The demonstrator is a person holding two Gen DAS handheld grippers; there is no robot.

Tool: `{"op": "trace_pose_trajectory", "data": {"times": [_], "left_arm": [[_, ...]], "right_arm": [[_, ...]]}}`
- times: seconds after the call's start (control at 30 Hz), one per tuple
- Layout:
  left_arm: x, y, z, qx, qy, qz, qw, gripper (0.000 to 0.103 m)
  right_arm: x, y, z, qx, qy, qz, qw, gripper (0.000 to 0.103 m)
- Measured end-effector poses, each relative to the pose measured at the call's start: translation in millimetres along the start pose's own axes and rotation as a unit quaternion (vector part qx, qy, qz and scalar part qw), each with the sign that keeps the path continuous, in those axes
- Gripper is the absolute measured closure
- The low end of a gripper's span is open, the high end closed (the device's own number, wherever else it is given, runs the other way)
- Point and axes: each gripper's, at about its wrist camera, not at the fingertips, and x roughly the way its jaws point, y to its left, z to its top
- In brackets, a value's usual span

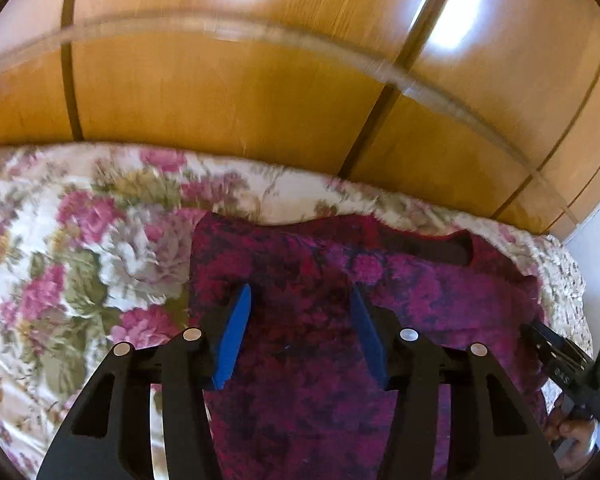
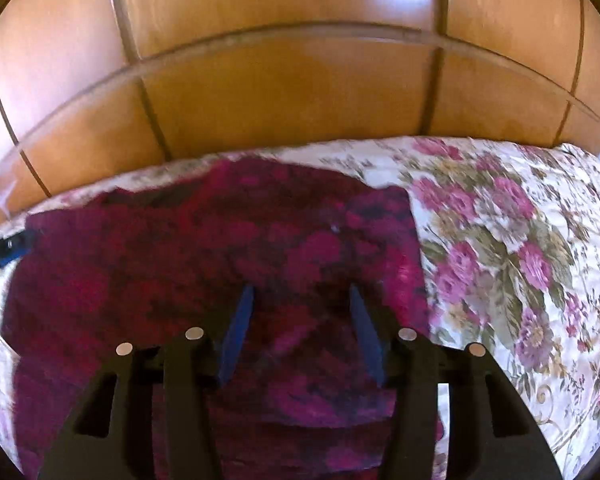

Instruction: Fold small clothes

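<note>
Garment (image 1: 320,312) — one small piece of clothing, magenta and dark purple in a mottled floral print, lying spread flat on the bedspread (image 1: 80,240). Its far edge runs close to the far side of the bed. A dark band near that far edge, towards the right in the left wrist view, may be a neckline or a fold; blur prevents telling which. The near part of the cloth is covered by the gripper frames and cut off at the bottom of both views.

Bedspread: cream with pink roses and green leaves, visible on both sides of the garment. Pattern smeared by motion blur on the left.

Left gripper (image 1: 300,296): blue fingers parted, hanging over the left half of the garment, nothing between them. Whether the tips touch the cloth cannot be told.

Right gripper (image 2: 302,296): blue fingers likewise apart over the right half of the garment, no cloth pinched — released. Contact with the fabric is uncertain here too.

Wooden panels (image 2: 300,92): orange-brown, glossy, with dark seams and bright reflections, standing just behind the bed. Whether wardrobe doors or wall panelling cannot be made out.

A person's hand (image 1: 576,436) shows partly at the lower right edge of the left wrist view, mostly cut off.
</note>
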Motion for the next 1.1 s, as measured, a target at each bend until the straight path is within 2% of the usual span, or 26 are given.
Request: {"op": "trace_pose_trajectory", "data": {"times": [0.07,0.17,0.27,0.43,0.53,0.73,0.93,1.1], "left_arm": [[13,2,-8,0.002,0.006,0.017,0.9998,0.053],[11,-1,-21,0.008,-0.022,0.034,0.9991,0.053],[2,3,-29,-0.009,-0.039,0.044,0.9982,0.053],[-30,-12,-32,-0.01,-0.063,0.106,0.9923,0.051],[-53,-18,-41,-0.012,-0.078,0.107,0.9911,0.051],[-79,-40,-59,0.02,-0.108,0.102,0.9888,0.051],[-80,-54,-68,0.05,-0.118,0.099,0.9868,0.051],[-73,-54,-71,0.053,-0.114,0.103,0.9868,0.051]], "right_arm": [[-1,3,-7,-0.013,-0.016,-0.007,1.0,0.055],[1,11,-14,-0.023,-0.033,-0.028,0.999,0.055],[0,16,-18,-0.036,-0.045,-0.042,0.997,0.054],[0,13,-20,-0.031,-0.05,-0.036,0.998,0.053],[-1,13,-20,-0.03,-0.054,-0.033,0.998,0.053],[-5,13,-21,-0.032,-0.06,-0.035,0.997,0.051],[-4,13,-21,-0.033,-0.06,-0.035,0.997,0.05],[-4,13,-21,-0.033,-0.06,-0.035,0.997,0.05]]}}
